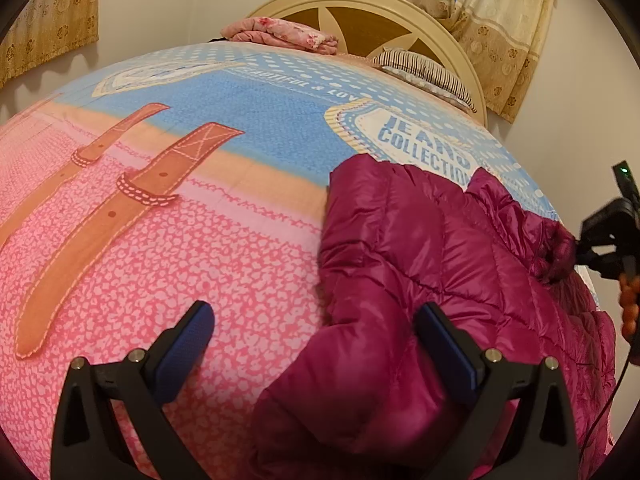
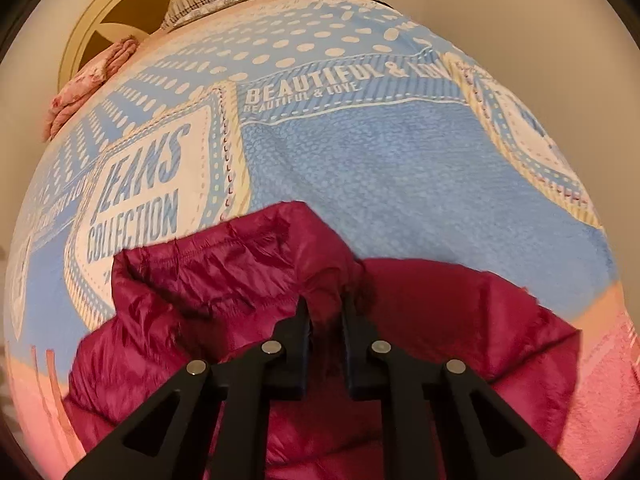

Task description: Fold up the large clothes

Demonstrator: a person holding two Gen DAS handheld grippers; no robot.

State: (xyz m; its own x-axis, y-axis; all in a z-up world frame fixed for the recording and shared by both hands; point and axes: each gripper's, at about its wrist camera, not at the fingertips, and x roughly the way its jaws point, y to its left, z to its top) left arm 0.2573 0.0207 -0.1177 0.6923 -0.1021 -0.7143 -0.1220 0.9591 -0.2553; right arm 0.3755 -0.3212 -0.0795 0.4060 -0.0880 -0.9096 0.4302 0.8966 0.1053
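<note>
Magenta quilted puffer jacket (image 1: 420,248) showing glossy, slick synthetic shell. Pink-and-blue printed cloth bedspread (image 1: 200,240) looking matt, softly textured. Black matt plastic gripper fingers (image 1: 460,344) wearing blue dimpled pads (image 1: 192,332).

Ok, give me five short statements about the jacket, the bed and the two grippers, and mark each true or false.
1. The left gripper has its jaws wide apart, holding nothing. True.
2. The right gripper is shut on the jacket. True.
3. The jacket is bright green. False: it is dark magenta.
4. The jacket hangs from the curtain. False: it lies on the bedspread.
5. A striped pillow sits by the headboard. True.
</note>
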